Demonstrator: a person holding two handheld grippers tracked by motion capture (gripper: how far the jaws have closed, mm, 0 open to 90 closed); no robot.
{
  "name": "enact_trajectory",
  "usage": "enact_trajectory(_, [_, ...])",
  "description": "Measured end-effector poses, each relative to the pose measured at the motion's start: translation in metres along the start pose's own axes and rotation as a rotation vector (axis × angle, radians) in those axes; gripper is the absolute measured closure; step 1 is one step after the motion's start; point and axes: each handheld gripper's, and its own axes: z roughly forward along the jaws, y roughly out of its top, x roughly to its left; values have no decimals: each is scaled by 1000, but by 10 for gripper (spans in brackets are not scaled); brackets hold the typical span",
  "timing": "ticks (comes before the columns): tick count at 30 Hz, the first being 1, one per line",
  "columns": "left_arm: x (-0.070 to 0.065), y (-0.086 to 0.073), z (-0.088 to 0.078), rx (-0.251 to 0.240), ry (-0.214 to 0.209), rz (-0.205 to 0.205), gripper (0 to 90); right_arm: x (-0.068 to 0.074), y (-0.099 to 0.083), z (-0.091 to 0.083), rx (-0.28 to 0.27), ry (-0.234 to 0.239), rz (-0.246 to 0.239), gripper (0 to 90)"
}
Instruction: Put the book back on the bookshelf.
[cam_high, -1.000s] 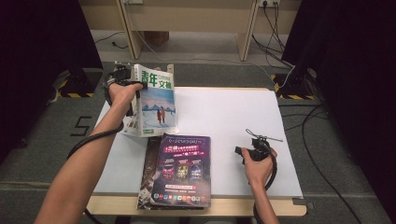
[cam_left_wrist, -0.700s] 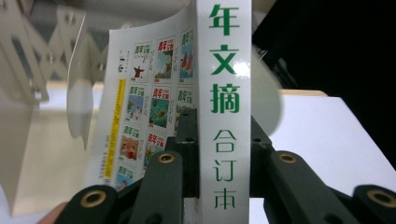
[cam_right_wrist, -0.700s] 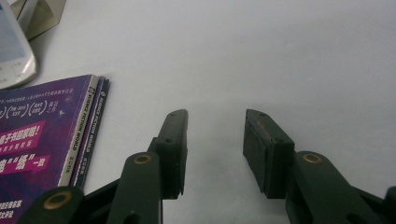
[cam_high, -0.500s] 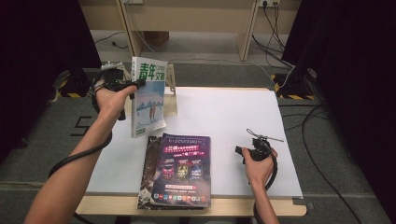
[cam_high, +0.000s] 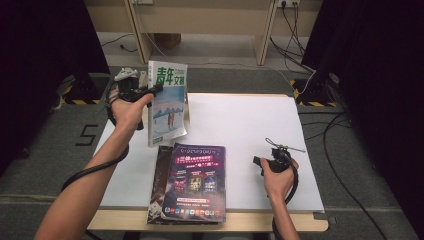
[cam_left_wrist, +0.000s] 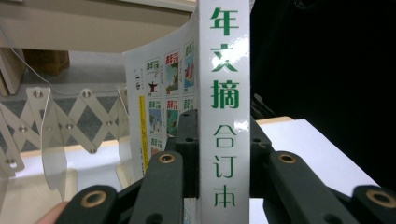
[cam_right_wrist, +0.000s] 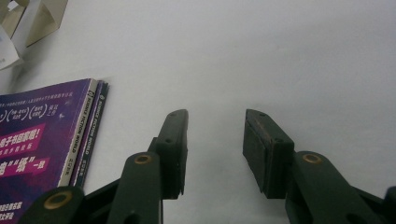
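A thick white book with green characters (cam_high: 167, 102) is held upright over the table's far left part. My left gripper (cam_high: 154, 91) is shut on it. In the left gripper view the jaws clamp either side of the book's spine (cam_left_wrist: 223, 93), and my left gripper (cam_left_wrist: 220, 125) grips its lower half. A purple magazine (cam_high: 195, 180) lies on top of a darker one at the table's front edge. My right gripper (cam_high: 259, 162) rests low on the white tabletop (cam_high: 250, 120), right of the magazines. In its own view my right gripper (cam_right_wrist: 215, 126) is open with bare table between the jaws, and the purple magazine (cam_right_wrist: 42, 135) lies to the left.
A white scissor-lattice rack (cam_left_wrist: 70, 121) stands behind the held book on the table's far left. The table's front edge is a wooden strip (cam_high: 250, 222). Cables cross the grey floor (cam_high: 350, 150) to the right, and a wooden frame stands beyond the table.
My left hand has lifted the book slightly and stood it more upright, a little farther back. The right hand and the magazines have kept still.
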Motion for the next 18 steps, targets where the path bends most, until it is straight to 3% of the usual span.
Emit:
enact_trajectory(9, [-4,12,18,-87,28,16,734,0,0,1,2,-2,1,606])
enact_trajectory(12, [-3,5,29,-120,11,54,734,-1,0,2,5,-5,-8,607])
enact_trajectory(15, [-3,-7,38,-109,29,71,733,0,-1,3,5,-3,-2,609])
enact_trajectory(18, [0,-15,39,-119,37,61,733,-1,0,3,1,3,-6,609])
